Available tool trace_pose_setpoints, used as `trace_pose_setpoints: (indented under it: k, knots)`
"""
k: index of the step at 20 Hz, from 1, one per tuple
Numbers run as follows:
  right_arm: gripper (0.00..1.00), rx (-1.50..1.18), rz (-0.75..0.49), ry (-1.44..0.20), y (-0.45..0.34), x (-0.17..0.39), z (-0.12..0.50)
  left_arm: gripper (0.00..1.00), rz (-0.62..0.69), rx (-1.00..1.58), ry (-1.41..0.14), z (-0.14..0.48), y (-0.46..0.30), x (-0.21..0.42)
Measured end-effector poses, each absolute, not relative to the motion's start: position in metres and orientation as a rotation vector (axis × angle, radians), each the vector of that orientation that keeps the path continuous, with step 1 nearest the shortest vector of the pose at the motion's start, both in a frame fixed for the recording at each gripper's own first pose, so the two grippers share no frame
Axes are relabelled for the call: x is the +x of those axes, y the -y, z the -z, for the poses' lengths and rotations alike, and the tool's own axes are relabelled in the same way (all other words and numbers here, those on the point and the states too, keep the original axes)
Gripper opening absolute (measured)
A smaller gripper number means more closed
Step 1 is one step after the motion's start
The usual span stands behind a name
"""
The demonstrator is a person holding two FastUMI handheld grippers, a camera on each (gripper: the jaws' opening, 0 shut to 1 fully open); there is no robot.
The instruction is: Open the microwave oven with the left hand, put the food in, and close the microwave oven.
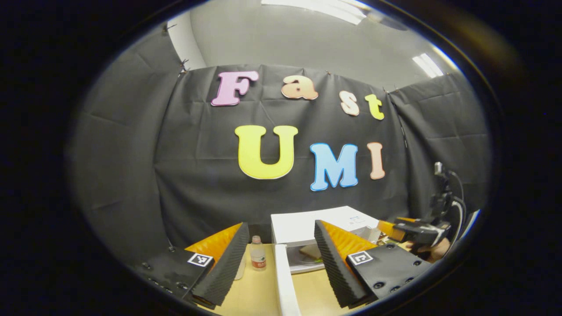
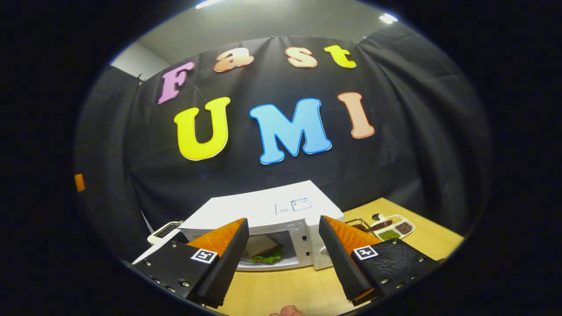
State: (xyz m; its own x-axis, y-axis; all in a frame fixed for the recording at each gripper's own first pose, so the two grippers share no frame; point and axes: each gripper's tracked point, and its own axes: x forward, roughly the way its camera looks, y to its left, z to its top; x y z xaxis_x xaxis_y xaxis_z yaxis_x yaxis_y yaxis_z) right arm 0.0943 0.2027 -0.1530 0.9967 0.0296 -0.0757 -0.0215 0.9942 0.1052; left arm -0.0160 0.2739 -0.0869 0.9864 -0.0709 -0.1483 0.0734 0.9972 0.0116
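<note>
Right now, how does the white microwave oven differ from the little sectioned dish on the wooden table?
The white microwave oven is a tall box, the sectioned dish low and flat. The oven stands open with a sandwich inside; the dish holds separate dark and green fillings. Both rest on the wooden table.

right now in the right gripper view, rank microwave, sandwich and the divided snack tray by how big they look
1. microwave, clearly largest.
2. sandwich inside it and the divided snack tray on the table look about alike; they sit at different distances, so I won't rank them.

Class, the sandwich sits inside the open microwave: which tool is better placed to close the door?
Left. The open door stands edge-on between the left tool and its open fingers.
</note>
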Motion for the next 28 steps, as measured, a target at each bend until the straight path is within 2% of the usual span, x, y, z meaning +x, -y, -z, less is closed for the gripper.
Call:
trace_pose_setpoints:
  k: [9, 10, 12, 13, 14, 16, 23, 28]
  knots:
    - [0.96, -0.021, 0.008, 0.008, -0.165, 0.042, 0.065, 0.96, 0.059, 0.013, -0.187, 0.109, -0.26, -0.028]
    - [0.96, -0.024, 0.009, 0.009, -0.164, 0.041, 0.062, 0.94, 0.064, 0.014, -0.196, 0.113, -0.259, -0.032]
    - [0.96, -0.022, 0.003, 0.013, -0.166, 0.038, 0.057, 0.85, 0.075, 0.023, -0.224, 0.122, -0.26, -0.034]
    - [0.96, -0.02, -0.001, 0.011, -0.168, 0.037, 0.056, 0.7, 0.085, 0.026, -0.241, 0.129, -0.258, -0.038]
    - [0.96, -0.02, -0.007, 0.008, -0.169, 0.037, 0.057, 0.6, 0.07, 0.041, -0.257, 0.136, -0.262, -0.041]
    - [0.96, -0.024, -0.016, 0.01, -0.173, 0.036, 0.055, 0.05, 0.064, 0.038, -0.293, 0.152, -0.274, -0.055]
    - [0.96, -0.021, -0.031, 0.023, -0.179, 0.028, 0.041, 0.07, 0.008, 0.039, -0.455, 0.22, -0.327, -0.123]
    - [0.96, -0.022, -0.023, 0.039, -0.172, 0.027, 0.03, 0.07, 0.036, 0.03, -0.542, 0.259, -0.314, -0.158]
